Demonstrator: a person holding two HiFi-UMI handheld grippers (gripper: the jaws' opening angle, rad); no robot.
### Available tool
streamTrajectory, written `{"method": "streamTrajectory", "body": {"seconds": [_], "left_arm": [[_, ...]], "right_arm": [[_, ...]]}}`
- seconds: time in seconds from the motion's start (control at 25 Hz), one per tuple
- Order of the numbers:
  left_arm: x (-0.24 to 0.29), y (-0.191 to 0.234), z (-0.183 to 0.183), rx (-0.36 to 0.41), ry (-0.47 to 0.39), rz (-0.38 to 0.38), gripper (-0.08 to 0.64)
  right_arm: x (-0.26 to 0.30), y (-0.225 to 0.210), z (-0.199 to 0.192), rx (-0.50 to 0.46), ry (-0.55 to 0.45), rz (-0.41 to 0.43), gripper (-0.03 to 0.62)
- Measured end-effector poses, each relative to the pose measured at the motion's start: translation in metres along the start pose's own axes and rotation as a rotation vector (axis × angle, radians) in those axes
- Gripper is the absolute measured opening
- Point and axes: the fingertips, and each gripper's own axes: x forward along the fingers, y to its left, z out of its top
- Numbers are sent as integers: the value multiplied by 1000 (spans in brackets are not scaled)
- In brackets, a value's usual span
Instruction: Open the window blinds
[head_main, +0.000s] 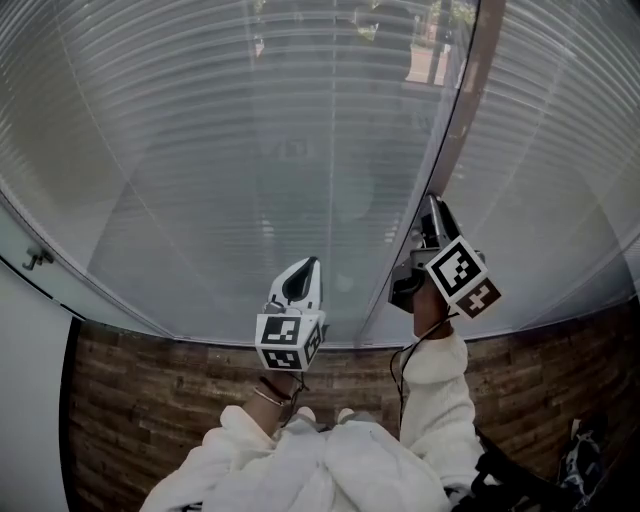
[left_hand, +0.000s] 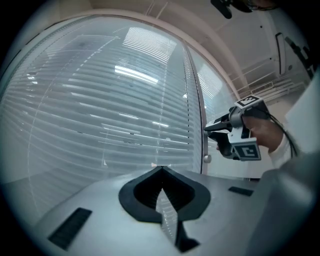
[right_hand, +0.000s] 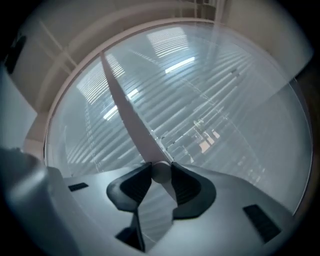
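Broadly, the window blinds (head_main: 250, 150) are spread across the whole pane ahead. The slats are seen lying close together, so the opening is judged hardly begun. The tilt wand (right_hand: 131, 117) hangs in front of them, and its lower end is clamped between the jaws of the right gripper (right_hand: 161, 172). The step in hand is taken to be twisting that wand. A roll of the wrist about the wand's axis is called for next, with the grip kept firm. The left gripper (left_hand: 161, 172) is pinched together on nothing, off to the wand's left.

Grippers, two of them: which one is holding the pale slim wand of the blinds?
The right gripper: its jaws pinch the pale slim wand. The left gripper has its jaws together on nothing.
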Motion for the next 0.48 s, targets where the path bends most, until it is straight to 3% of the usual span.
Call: {"method": "streamTrajectory", "body": {"seconds": [0.48], "left_arm": [[1, 9, -1, -1, -4, 9, 2]], "right_arm": [[-2, -14, -5, 707, -104, 15, 127]]}}
